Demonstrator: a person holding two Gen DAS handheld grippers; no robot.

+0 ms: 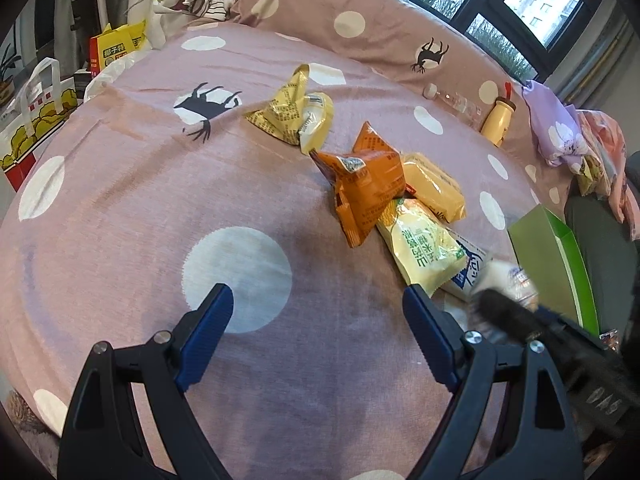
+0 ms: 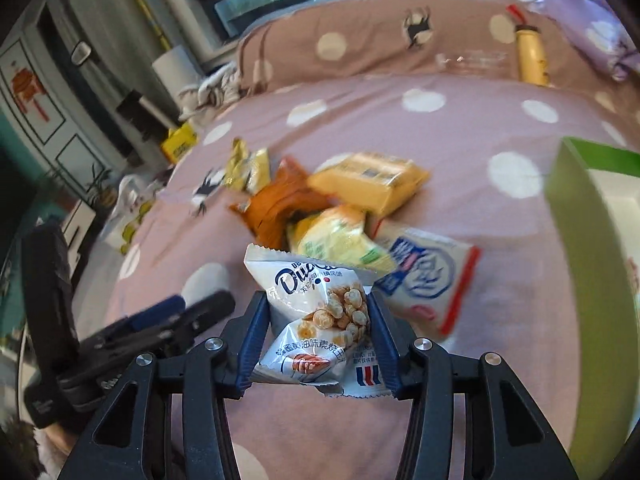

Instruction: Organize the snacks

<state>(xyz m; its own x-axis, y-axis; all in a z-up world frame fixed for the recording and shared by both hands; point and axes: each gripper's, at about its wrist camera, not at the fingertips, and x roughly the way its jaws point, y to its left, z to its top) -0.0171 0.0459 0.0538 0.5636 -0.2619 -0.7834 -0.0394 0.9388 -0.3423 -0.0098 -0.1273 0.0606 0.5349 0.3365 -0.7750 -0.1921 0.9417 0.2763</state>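
Right wrist view: right gripper (image 2: 318, 320) clamped on white "Due" snack bag (image 2: 316, 304); left gripper (image 1: 318, 312) wide.

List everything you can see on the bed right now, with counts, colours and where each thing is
white snack packet: one, white, pinched in the right gripper
loose snack packets: five, one orange, three yellow, one white and blue, mid-bed
green box: one, green, open, right bed edge
yellow bottle: one, yellow, red top, against the pillow
clear bottle: one, lying beside the yellow bottle
bedspread: one, pink, white dots
left gripper: open, holds nothing
right gripper: shut on the white snack packet
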